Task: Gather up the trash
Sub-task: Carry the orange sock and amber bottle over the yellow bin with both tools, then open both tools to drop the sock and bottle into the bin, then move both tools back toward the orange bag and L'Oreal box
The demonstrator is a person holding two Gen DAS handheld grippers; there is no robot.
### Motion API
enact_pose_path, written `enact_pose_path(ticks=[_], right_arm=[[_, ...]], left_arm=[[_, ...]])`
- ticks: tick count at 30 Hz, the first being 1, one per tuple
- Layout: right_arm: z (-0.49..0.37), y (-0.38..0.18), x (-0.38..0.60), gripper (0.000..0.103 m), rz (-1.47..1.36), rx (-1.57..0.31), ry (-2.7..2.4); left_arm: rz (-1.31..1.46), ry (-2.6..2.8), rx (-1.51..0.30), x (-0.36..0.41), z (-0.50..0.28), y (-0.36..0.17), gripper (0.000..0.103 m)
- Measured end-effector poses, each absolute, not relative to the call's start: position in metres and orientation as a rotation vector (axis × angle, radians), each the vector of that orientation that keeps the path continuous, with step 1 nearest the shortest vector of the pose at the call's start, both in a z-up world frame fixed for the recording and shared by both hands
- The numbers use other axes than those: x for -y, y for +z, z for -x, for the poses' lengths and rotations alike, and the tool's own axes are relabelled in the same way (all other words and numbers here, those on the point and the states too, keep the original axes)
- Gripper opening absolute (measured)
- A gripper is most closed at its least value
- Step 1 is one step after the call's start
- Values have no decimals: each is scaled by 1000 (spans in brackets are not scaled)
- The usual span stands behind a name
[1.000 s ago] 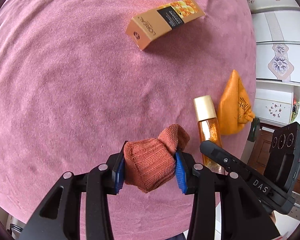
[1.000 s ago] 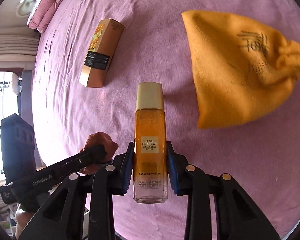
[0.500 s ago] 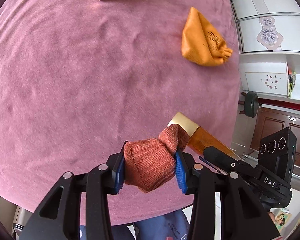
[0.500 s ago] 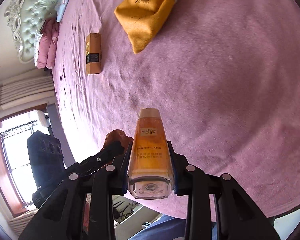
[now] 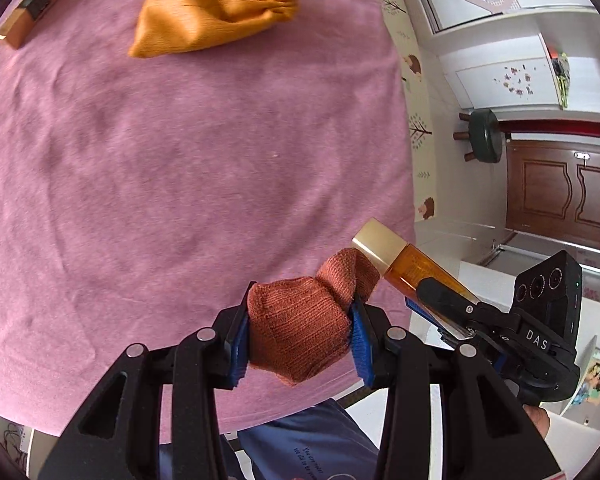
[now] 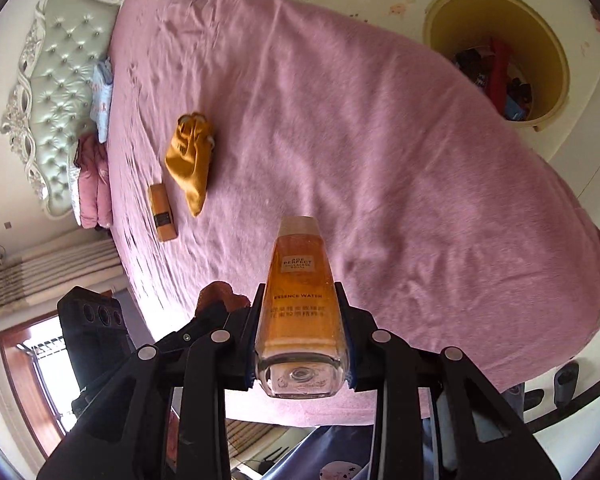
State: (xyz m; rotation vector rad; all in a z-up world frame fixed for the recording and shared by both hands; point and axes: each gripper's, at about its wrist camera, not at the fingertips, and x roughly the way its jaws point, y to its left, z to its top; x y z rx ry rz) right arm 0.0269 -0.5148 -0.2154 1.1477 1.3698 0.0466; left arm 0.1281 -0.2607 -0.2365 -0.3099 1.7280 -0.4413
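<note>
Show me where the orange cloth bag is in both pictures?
Left wrist view: the orange cloth bag lies at the top, just left of the middle, on the pink bedspread.
Right wrist view: it lies left of the middle, small and farther off.
Shared landmark: the long orange box lies beside it in both.

Bright daylight, fisheye-bent edges, slight motion blur.

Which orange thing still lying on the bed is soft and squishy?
The yellow-orange cloth pouch; the box beside it is stiff with straight edges.
</note>
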Motion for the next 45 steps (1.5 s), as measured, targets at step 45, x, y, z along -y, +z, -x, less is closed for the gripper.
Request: enact_pose_path(ticks=[45], right_arm=[[-55, -208, 772, 53, -1139, -1139, -305]], left_arm=[[70, -648, -1727, 552, -225, -245, 81]])
